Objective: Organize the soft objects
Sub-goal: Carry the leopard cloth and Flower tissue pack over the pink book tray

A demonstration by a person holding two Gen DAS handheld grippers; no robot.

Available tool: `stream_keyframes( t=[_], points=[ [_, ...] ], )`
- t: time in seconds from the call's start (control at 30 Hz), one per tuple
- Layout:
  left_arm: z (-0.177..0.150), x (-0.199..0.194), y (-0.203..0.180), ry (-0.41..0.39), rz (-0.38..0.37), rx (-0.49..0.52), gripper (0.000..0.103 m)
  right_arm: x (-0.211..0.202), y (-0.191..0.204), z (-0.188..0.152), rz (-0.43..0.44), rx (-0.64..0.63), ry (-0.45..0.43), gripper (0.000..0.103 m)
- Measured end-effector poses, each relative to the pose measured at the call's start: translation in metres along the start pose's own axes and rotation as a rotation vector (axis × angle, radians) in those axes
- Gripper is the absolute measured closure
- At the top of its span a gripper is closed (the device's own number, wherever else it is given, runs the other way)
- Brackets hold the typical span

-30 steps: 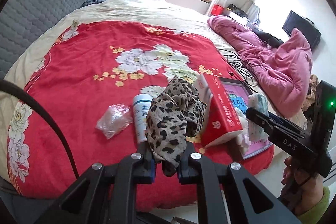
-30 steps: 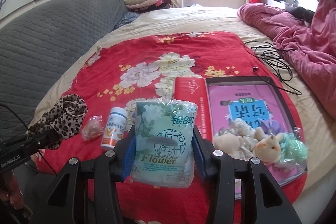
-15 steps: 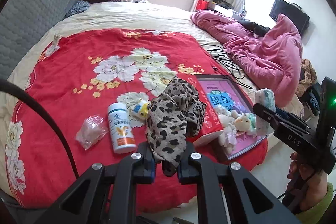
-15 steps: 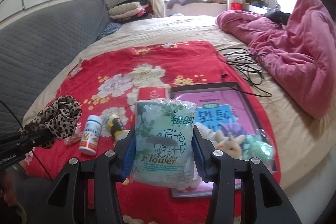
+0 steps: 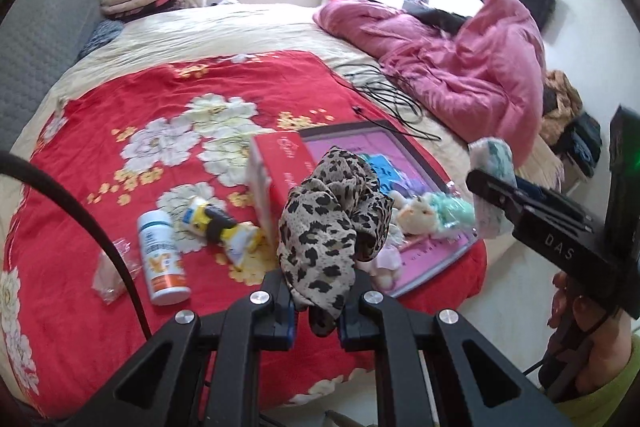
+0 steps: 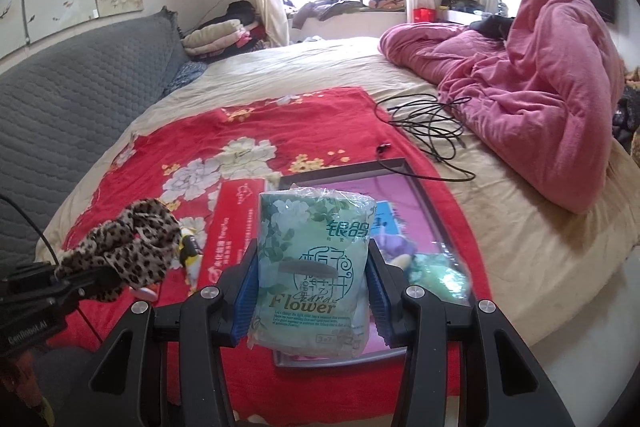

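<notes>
Green "Flower" tissue pack (image 6: 312,267) clamped in right tongs (image 6: 312,291); left tongs (image 5: 316,311) pinching leopard-print scarf (image 5: 328,227).

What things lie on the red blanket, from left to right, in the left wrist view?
Clear plastic bag → white bottle → yellow tube → red box → pink tray with plush toys.

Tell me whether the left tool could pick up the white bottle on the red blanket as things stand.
Probably not yet. The left tool is shut on the leopard-print cloth, so its jaws are occupied. The white bottle lies uncovered on the red blanket, so the way looks free once the cloth is released.
</notes>
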State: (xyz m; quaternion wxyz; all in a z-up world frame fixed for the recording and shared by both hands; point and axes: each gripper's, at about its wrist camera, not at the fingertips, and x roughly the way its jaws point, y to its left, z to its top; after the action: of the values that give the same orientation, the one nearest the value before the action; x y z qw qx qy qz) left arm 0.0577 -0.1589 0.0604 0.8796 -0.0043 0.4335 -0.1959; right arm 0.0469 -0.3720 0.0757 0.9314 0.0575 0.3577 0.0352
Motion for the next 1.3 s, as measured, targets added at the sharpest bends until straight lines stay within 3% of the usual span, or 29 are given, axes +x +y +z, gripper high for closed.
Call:
stream_keyframes(
  t=[0.1,0.23,0.63,0.9,1.3],
  points=[
    [0.002,0.012,-0.017,0.018,-0.011,0.038,0.089,0.0,-0.012,-0.001,-0.011,0.014,-0.003,0.054],
    [0.01,0.037,-0.033,0.072,-0.087,0.048,0.089,0.006,-0.03,-0.005,-0.017,0.042,0.009,0.054],
    [0.026,0.111,-0.072,0.165,-0.118,0.093,0.089,0.035,-0.078,-0.031,-0.028,0.091,0.078,0.054],
    [0.029,0.148,-0.073,0.191,-0.113,0.096,0.089,0.061,-0.076,-0.049,0.009,0.062,0.119,0.054],
    [0.031,0.172,-0.065,0.207,-0.094,0.09,0.089,0.098,-0.061,-0.063,0.067,-0.001,0.127,0.054]
  ],
)
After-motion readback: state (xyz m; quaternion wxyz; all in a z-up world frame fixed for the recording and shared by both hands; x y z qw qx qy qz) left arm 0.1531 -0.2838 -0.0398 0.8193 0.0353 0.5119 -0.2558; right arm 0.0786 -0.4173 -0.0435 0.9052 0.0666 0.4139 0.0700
